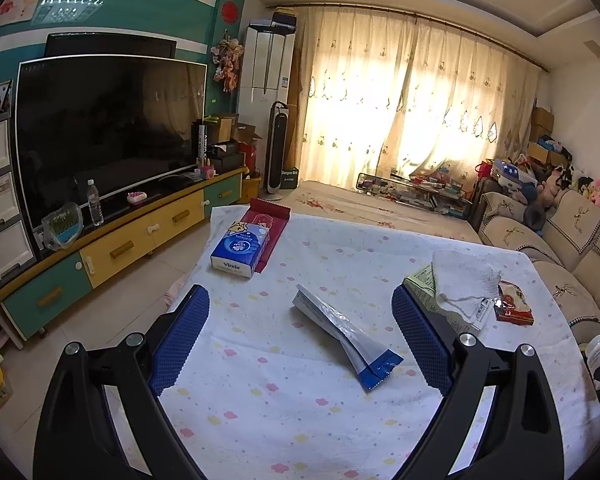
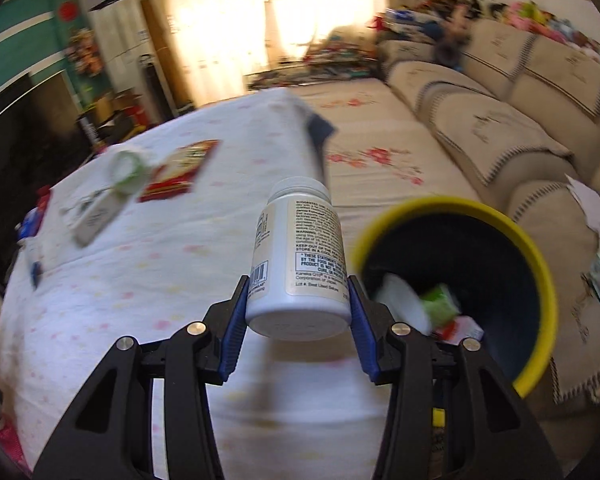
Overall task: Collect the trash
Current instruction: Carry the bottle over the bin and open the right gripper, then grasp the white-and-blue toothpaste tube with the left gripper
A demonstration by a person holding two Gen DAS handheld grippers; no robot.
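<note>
Right now, working outward from your jaws:

Right jaws: your right gripper pinches the white pill bottle near its base, blue pads pressed on either side, cap end pointing away from you.

Why held low: a grip near the base probably leaves the cap end free to tip forward on release.

Bottle's place: it hangs over the cloth-covered table, just left of the bin's rim, not yet above the opening.

Bin: the yellow-rimmed bin stands at the table's edge beside the sofa, with trash already inside, seemingly placed for a short carry.

Left jaws: your left gripper is spread wide and holds nothing.

Between them: the blue-and-silver sachet lies flat on the cloth within the fingers' span, untouched; likely your next pick.

Further out: a crumpled white tissue rests on a green carton, with a red wrapper just beside.

Far corner: the Vinda tissue pack sits well apart, perhaps not trash.
</note>
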